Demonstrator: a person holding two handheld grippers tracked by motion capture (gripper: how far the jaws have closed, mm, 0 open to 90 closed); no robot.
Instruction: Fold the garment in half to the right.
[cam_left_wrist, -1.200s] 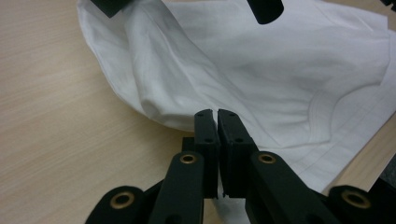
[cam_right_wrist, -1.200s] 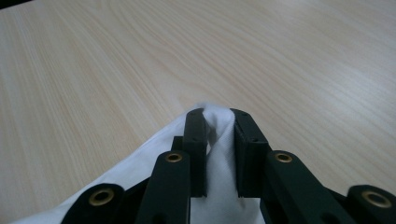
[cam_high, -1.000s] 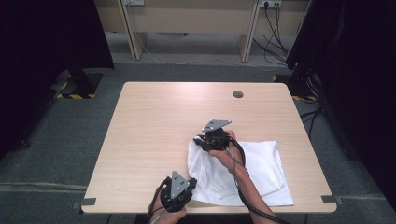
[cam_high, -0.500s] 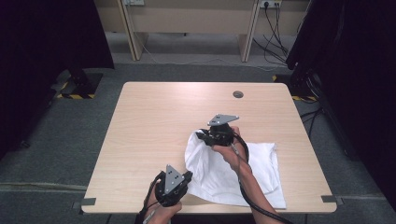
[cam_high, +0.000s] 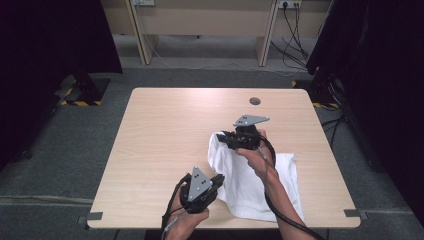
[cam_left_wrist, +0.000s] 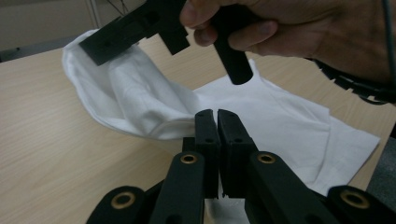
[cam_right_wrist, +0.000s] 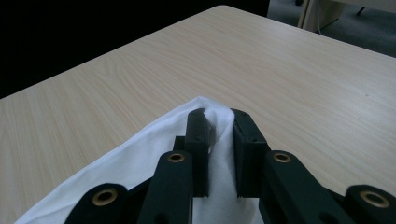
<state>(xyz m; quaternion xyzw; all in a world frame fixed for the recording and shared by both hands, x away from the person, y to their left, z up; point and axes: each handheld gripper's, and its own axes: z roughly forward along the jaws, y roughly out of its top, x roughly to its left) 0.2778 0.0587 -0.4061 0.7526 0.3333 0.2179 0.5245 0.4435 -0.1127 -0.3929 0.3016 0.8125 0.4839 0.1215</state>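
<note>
At centre frame, the right claw is pinching a corner of the white cloth and lifting it off the bench, apparently to fold it; the left claw, pressed together, is waiting at lower centre.

Around the work
We see a pale wooden surface with a round grommet, grey carpet, and trailing wall cables.

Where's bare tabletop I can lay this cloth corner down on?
Bare: the table's whole left half, and the far strip toward the round hole. Crowded: the near right, under the white cloth, the left gripper and right gripper.
</note>
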